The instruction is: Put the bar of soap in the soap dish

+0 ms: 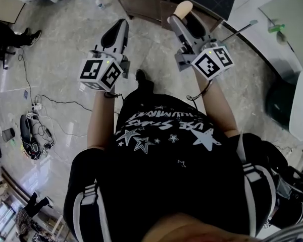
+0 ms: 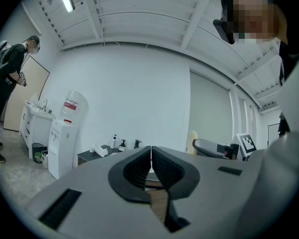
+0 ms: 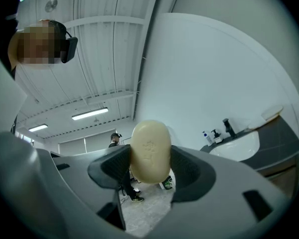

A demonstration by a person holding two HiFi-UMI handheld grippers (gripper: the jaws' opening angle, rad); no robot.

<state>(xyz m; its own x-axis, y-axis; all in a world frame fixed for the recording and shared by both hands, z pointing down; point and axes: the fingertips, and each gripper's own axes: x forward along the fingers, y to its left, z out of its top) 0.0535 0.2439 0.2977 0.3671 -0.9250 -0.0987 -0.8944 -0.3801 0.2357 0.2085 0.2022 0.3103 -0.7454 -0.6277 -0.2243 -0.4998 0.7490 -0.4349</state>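
Note:
A pale, oval bar of soap [image 3: 150, 152] stands upright between the jaws of my right gripper [image 3: 150, 158], and both pads press on its sides. In the head view the same soap [image 1: 184, 7] shows at the tip of the right gripper [image 1: 186, 15], which is raised toward a dark vanity cabinet [image 1: 151, 1]. My left gripper [image 1: 120, 28] hangs beside it over the floor. Its jaws [image 2: 151, 156] are closed together with nothing between them. I cannot make out a soap dish for certain in any view.
A white sink basin [image 3: 239, 144] in a dark counter, with a faucet [image 3: 228, 126] and small bottles [image 3: 207, 136], lies to the right. Cables and gear [image 1: 34, 130] litter the tiled floor at left. A water dispenser [image 2: 65, 133] and a standing person [image 2: 10, 78] are far off.

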